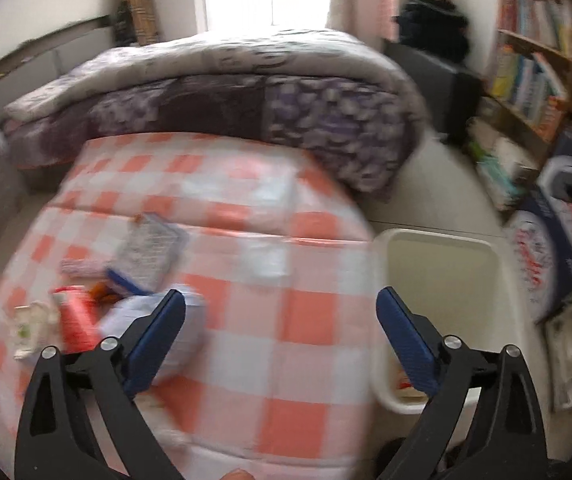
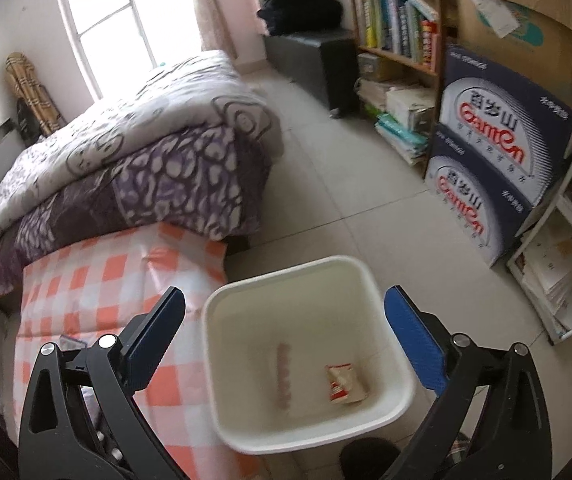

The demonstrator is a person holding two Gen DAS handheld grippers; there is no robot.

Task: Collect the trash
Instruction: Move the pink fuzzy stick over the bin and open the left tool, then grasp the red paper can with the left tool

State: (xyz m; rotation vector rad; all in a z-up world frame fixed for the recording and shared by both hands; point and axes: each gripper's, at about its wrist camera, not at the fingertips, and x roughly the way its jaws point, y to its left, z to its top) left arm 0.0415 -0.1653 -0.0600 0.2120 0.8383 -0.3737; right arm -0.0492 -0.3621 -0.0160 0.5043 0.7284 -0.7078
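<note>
Two hand-held grippers are seen, both spread wide with nothing between the jaws: the left hand-held gripper [image 1: 282, 308] over the checked surface [image 1: 286, 320], the right hand-held gripper [image 2: 286, 306] above the white bin [image 2: 246, 300]. Trash [image 1: 74, 316] lies blurred at nine o'clock; a wrapper [image 2: 346, 384] rests in the bin.

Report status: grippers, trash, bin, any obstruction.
Left gripper and right gripper open, empty. Square white plastic bin holds a crumpled wrapper. Blurred litter pile remains on orange-checked cloth. No obstruction.
</note>
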